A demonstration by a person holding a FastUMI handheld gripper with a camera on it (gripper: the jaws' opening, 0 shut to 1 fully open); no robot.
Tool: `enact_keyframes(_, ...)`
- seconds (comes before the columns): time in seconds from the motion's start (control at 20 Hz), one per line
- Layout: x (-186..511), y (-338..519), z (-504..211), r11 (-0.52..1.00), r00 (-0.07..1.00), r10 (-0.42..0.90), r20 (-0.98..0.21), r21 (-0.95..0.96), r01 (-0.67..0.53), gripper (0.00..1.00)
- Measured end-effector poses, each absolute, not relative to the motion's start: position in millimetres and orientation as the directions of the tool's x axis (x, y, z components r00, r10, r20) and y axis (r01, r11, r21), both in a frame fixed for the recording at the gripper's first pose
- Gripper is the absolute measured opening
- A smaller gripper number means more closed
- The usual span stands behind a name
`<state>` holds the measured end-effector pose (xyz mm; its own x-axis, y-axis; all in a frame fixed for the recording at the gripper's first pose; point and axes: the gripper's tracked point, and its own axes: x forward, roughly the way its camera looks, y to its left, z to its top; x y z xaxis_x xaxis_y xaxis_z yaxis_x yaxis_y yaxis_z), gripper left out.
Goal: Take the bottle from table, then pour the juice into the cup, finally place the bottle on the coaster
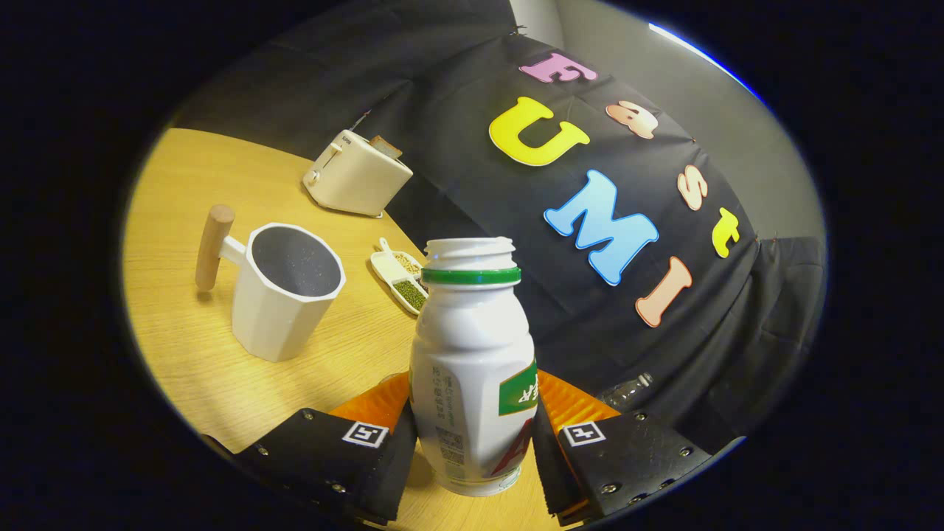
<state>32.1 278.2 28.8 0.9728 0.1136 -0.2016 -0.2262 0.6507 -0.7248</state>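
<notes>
The tool is clamped on the white bottle at lower centre, a finger pressing each side; the bottle, uncapped, looks slightly tilted. An orange coaster seems to lie just behind it on the table. The white cup, wooden-handled, stands at left, well apart, with a toaster beyond it.

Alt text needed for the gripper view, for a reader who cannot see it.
The gripper fingers clamp a white, uncapped bottle over an orange coaster. Beyond stand a white cup with a wooden handle, a small dish and a toaster on the wooden table.
</notes>
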Motion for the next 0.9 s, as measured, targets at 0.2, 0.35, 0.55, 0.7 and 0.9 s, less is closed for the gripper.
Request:
enact_keyframes(0.2, 37, 284, 25, 0.593, 0.969, 0.104, -0.225, -0.768, -0.242, 0.71)
enact_keyframes(0.35, 38, 287, 24, 0.551, 0.968, 0.099, -0.230, -0.797, -0.246, 0.71)
enact_keyframes(0.55, 40, 290, 22, 0.514, 0.967, 0.097, -0.235, -0.821, -0.251, 0.71)
enact_keyframes(0.7, 37, 294, 25, 0.467, 0.969, 0.097, -0.228, -0.849, -0.246, 0.71)
enact_keyframes(0.9, 37, 299, 28, 0.401, 0.971, 0.095, -0.220, -0.884, -0.240, 0.71)
